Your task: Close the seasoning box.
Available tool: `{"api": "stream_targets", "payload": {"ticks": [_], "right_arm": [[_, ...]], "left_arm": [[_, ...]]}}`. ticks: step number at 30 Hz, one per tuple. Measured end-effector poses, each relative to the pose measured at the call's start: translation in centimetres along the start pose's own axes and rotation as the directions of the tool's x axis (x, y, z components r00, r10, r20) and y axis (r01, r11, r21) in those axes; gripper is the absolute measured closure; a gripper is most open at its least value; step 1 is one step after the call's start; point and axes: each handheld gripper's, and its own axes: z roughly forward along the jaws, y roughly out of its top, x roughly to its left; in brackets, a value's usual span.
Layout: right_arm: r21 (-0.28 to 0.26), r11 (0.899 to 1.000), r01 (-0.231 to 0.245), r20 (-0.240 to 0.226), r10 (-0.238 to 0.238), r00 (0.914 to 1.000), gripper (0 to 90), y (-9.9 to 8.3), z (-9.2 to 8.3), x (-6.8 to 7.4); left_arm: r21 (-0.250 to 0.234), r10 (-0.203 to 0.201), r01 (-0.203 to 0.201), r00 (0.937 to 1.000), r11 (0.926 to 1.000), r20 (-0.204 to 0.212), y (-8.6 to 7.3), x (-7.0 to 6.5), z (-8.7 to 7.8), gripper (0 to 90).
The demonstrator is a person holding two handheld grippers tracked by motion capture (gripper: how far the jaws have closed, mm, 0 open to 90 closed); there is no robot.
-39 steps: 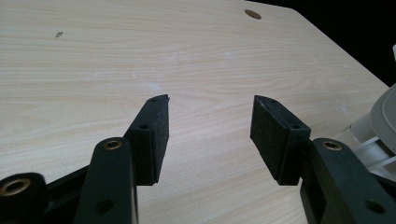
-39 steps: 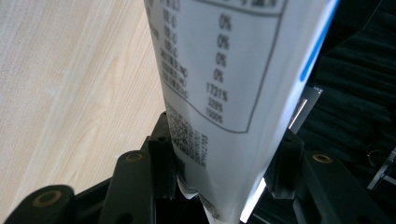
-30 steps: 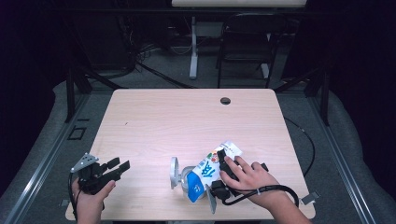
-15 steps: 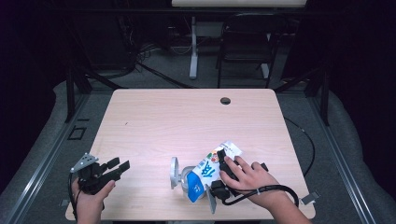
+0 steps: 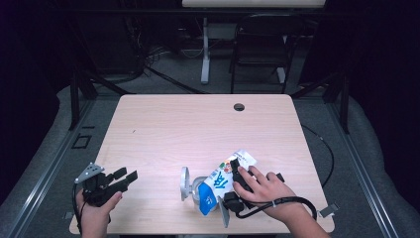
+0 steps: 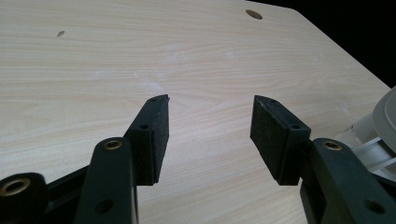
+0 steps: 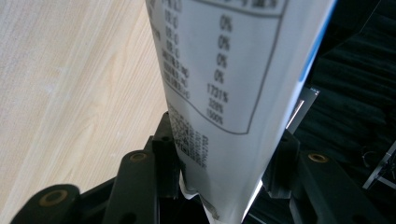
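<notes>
Down at the near edge of the counter (image 5: 163,129), pale wood-grain laminate with a matte finish and rounded corners, plus a small round cable hole (image 5: 239,107) near the far edge. Right gripper (image 5: 236,174) clamped on a carton (image 5: 223,182), a soft-cornered paper box printed white and blue, tipped over at a slant with its lower end down at a clear glass jar (image 5: 198,193). Seen up close in the right gripper view, carton (image 7: 233,93) looking smooth and slightly glossy, with a boxed table of tiny grey print and a blue stripe down one edge, wedged between the two black jaws with the pads pressing on both sides; jaws just been closing a little on it. Round silvery metal disc (image 5: 184,182) standing on edge just beside the jar, looks like a lid but hard to be sure. Black cable (image 5: 292,202) looping from the right gripper over the wrist. Left gripper (image 5: 125,177) well apart, over by the near left corner, held in a hand (image 5: 96,213), grey three-cornered plate on top. Left gripper (image 6: 210,121) jaws standing wide with nothing between, flat pads of dull black foam-like rubber on hard plastic arms with little brass inserts.
</notes>
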Motion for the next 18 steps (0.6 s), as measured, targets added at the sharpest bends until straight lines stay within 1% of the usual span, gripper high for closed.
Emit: {"api": "stream_targets", "payload": {"ticks": [18], "right_arm": [[-0.006,1.000,0.002,-0.007,-0.002,1.0000,57.6,-0.04,-0.03,-0.05]], "left_arm": [[0.002,0.001,-0.001,1.0000,1.0000,-0.002,0.02,-0.01,-0.03,47.7]]}}
